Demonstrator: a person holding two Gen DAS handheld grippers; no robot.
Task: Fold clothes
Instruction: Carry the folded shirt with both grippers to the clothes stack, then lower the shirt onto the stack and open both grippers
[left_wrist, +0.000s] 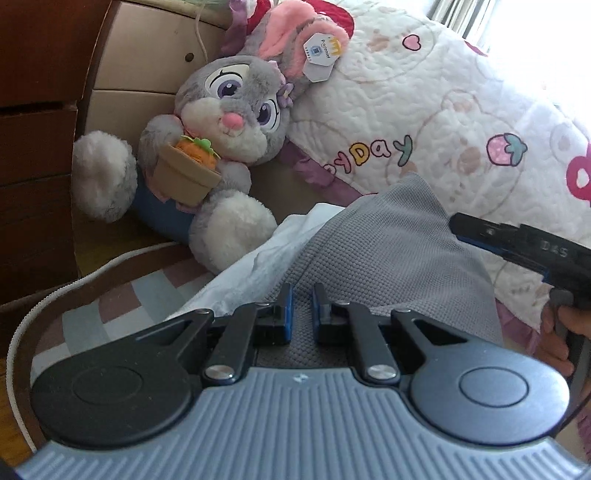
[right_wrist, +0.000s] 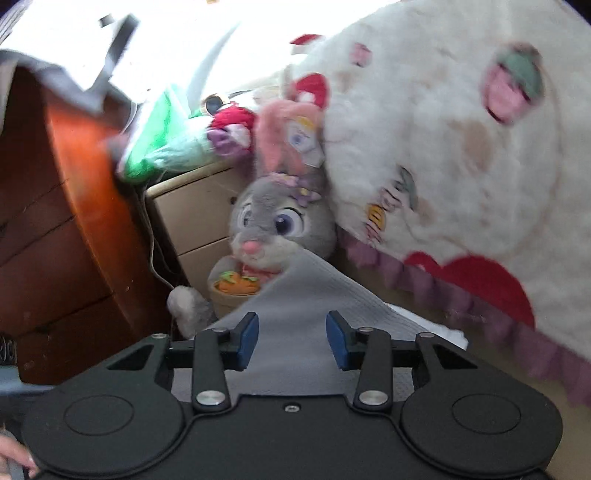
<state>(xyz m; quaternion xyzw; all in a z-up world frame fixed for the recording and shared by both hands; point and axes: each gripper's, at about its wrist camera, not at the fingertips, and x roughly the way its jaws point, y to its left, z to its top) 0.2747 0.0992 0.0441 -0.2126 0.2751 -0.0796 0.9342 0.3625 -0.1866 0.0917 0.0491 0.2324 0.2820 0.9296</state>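
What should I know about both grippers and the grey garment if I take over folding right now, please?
Left gripper: shut on the grey garment, pinching its fabric.
Right gripper: open, jaws apart over the same garment, pads not pressing it.
The garment is raised in front of the plush rabbit, over a white cloth, beside the quilt.
Done: no finished fold visible. Left: grip with the right, then fold.

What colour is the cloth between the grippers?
Grey cloth, with a fine waffle-like texture; clearest in the left wrist view.
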